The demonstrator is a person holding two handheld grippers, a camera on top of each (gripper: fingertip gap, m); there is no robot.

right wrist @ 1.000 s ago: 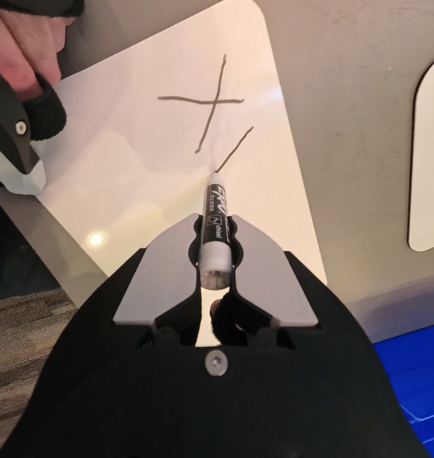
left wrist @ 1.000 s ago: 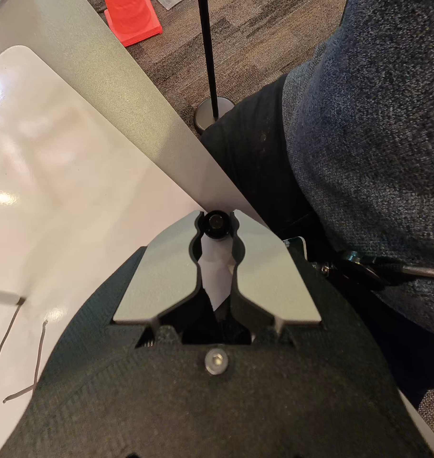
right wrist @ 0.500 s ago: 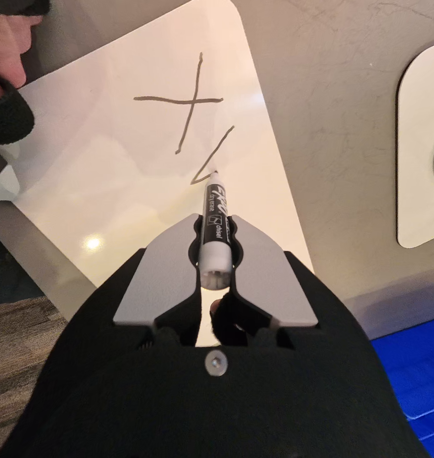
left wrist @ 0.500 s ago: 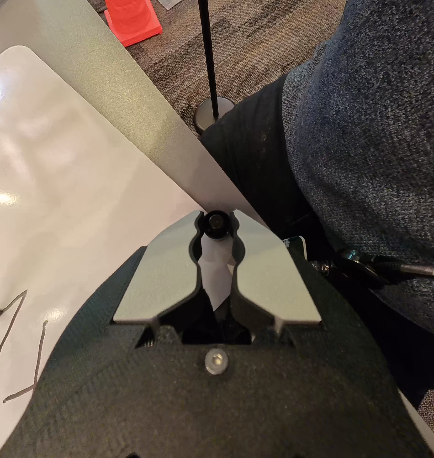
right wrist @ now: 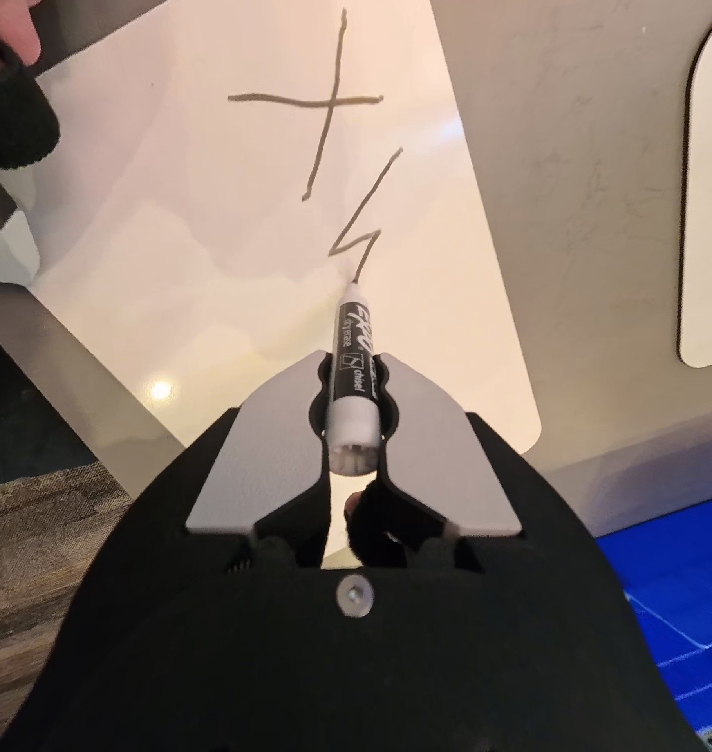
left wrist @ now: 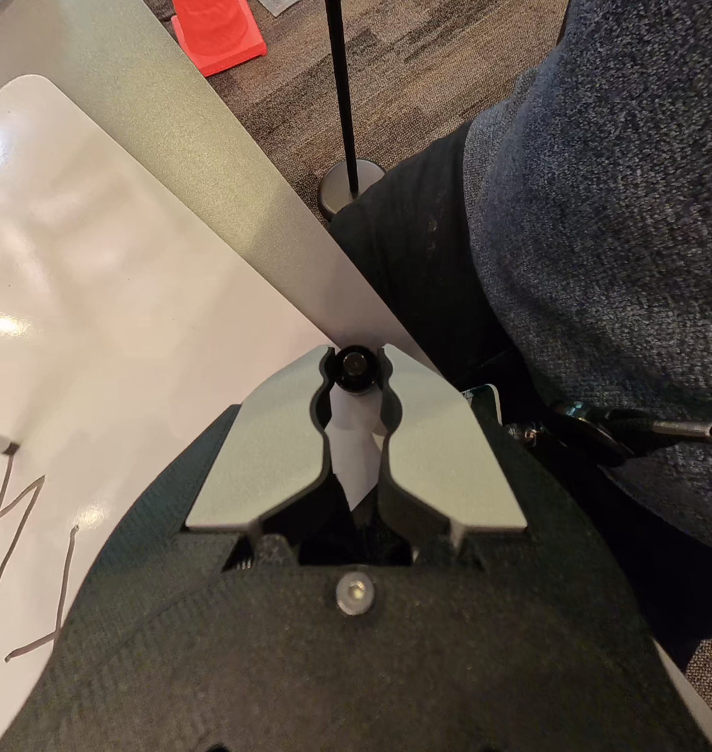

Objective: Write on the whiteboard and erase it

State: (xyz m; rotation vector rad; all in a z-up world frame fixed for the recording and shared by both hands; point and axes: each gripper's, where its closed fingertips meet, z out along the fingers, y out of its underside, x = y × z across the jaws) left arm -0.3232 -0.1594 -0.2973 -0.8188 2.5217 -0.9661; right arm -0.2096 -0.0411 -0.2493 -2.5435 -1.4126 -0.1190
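Right claw (right wrist: 352, 358): nearly shut on the marker (right wrist: 352, 366); I see both pads pressed against its barrel, which runs forward out of the fingers and slopes down to the board.
Marker tip: touching the board (right wrist: 183, 244) just ahead of my right claw, at the near end of a zigzag stroke (right wrist: 362, 228).
Marks: a cross (right wrist: 326, 101) lies farther ahead, beyond the zigzag and apart from it.
Left claw (left wrist: 356, 358): closed to a narrow gap on a small black cap (left wrist: 355, 366), I judge the marker's; it sits at the fingertips, end-on to the camera, with the pads against its sides.
Board from the left claw: it spreads out to the left of and ahead of the claw, and its near corner lies under the fingertips; the table (left wrist: 163, 122) edge runs just beyond.
Eraser: none in either view; I cannot tell where it is.
Step, as I judge it: mid-stroke in the writing; erasing not yet begun.
Risk, tip pressure: if I lean too hard, the marker could slide back through the pads, or the tip could skid and spoil the line.
Risk, board shift: nothing visibly pins the board, so drag from the tip could push it across the table.
Risk, cap: held only at the fingertips, so a bump could knock it loose and off the table edge.
Risk, smear: my right claw passing low over wet ink could smudge the zigzag.
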